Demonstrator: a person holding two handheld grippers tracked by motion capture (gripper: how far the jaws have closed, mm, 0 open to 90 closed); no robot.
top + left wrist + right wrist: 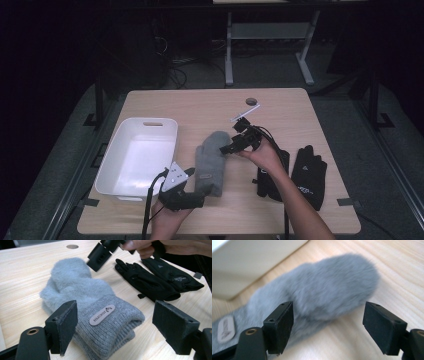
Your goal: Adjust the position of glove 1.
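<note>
A pair of grey fluffy mittens [212,160] lies stacked in the middle of the wooden table [200,107], cuffs toward me. My left gripper [195,196] sits at the cuff end. In the left gripper view its jaws stand open [115,325] on either side of the knitted cuff with its oval label [102,314], without pressing on it. My right gripper [229,148] hovers at the mitten's far right. In the right gripper view it is open [328,325], and the furry fingertip end [324,292] lies just beyond the jaws.
A white plastic bin [137,155] stands left of the mittens. Two black gloves [310,172] lie at the right, one partly under my right forearm. A small round disc [251,101] and a white strip [245,114] lie near the far edge.
</note>
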